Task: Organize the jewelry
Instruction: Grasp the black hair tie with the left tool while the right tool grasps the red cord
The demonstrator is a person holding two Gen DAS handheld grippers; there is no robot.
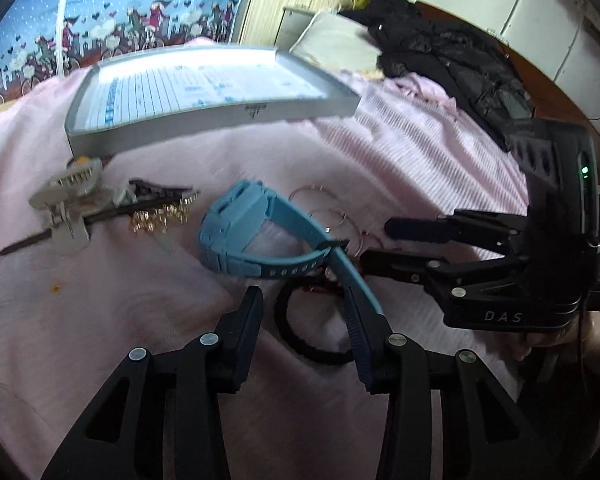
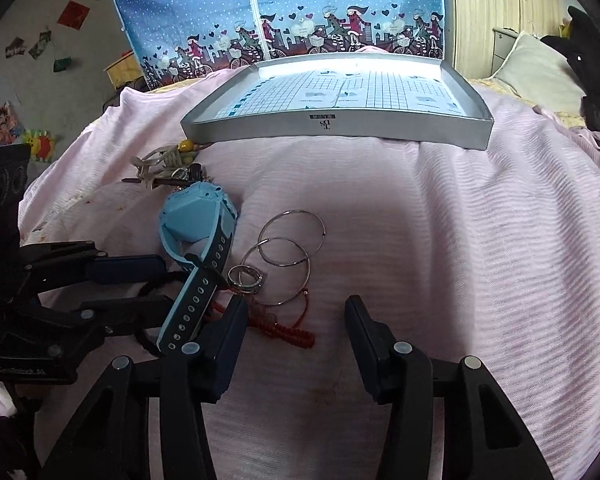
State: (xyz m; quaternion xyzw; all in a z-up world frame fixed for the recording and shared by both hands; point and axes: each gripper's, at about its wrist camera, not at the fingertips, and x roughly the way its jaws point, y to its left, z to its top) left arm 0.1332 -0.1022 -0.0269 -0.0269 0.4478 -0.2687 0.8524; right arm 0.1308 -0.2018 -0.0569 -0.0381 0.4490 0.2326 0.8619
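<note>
Left tool [image 1: 302, 320]: wide open, empty, over the black hair band [image 1: 300, 340].
Right tool [image 2: 296, 316]: wide open, empty, red cord [image 2: 288, 330] between its fingers.
Beyond: blue watch [image 2: 198, 236], hoops [image 2: 290, 248], clips [image 1: 76, 200].
Far: tray [image 2: 340, 126] holds no jewelry; nothing sorted yet.
Right view only: ring [image 2: 246, 278].

The bedspread [image 2: 460, 240] is lying bare right of the hoops [image 2: 290, 248], giving open passage up to the tray's [image 2: 340, 126] near wall, which is blocking the way farther back. Left of the hoops, the watch [image 2: 196, 232], rings [image 2: 246, 278] and red cord [image 2: 288, 330] are crowding together, with the left gripper [image 2: 162, 280] reaching in among them. Clips [image 1: 68, 204] are cluttering the tray's near left corner. A dark coat [image 1: 452, 52] is piling along the bed's right edge.
</note>
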